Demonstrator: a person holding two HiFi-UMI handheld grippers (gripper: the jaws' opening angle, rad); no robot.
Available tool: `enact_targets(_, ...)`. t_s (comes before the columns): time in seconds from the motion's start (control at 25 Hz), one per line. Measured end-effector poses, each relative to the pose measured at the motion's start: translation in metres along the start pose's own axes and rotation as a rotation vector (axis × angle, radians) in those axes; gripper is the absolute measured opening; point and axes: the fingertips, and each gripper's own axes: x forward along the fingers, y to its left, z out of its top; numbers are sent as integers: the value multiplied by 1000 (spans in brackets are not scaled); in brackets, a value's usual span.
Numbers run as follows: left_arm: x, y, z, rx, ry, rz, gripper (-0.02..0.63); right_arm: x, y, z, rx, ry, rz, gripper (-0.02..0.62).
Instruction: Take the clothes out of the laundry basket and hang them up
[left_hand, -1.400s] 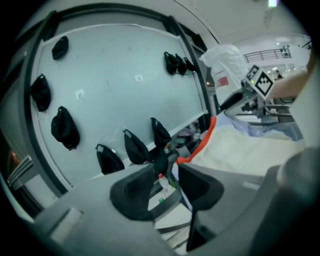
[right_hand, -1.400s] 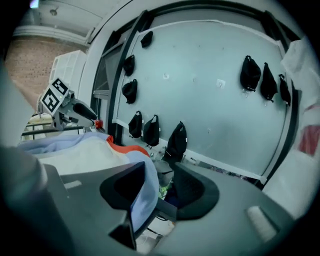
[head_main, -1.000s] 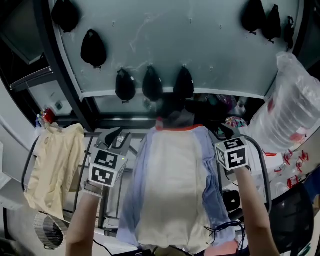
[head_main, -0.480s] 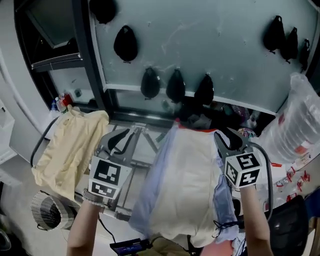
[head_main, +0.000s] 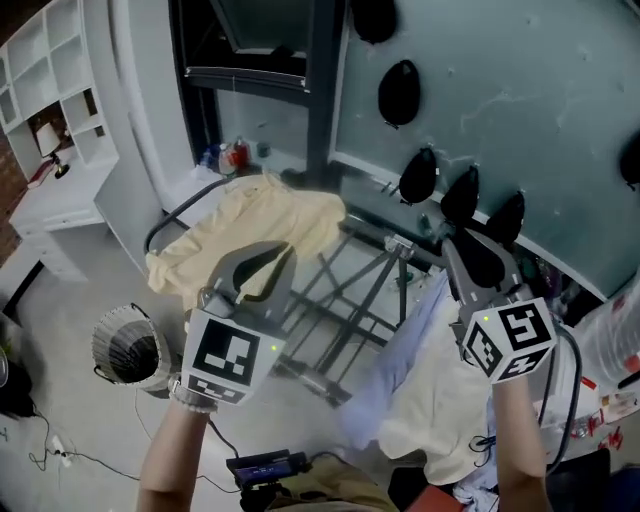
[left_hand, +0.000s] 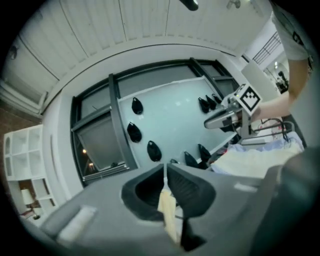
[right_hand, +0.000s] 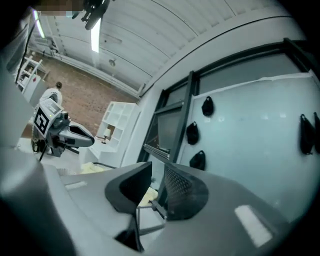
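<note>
While the drying rack carries a cream-and-blue garment and a yellow garment, the left gripper has just closed its jaws together on nothing. The right gripper, also closing, remains parted and empty.

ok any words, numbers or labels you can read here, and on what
No readable text in any view.
Markers on left cube and right cube: square patterns, no letters.
Too small: label on red item.
Blurred: small screen.
</note>
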Motion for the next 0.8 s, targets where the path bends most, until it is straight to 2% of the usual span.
enact_targets(0.24, -129, 81, -40, -29, 53, 185, -6, 38, 154, 68, 5, -111, 212, 61)
enact_targets(0.4, -206, 121, -70, -63, 105, 280, -6, 54, 245, 96, 21, -145, 321, 47)
enact_targets(0.6, -296, 154, -119, -87, 187, 382, -6, 72, 353, 103, -11, -156, 445, 40)
enact_targets(0.8, -382, 171, -158, -94, 244, 474, -6, 83, 452, 91, 26, -154, 585, 32)
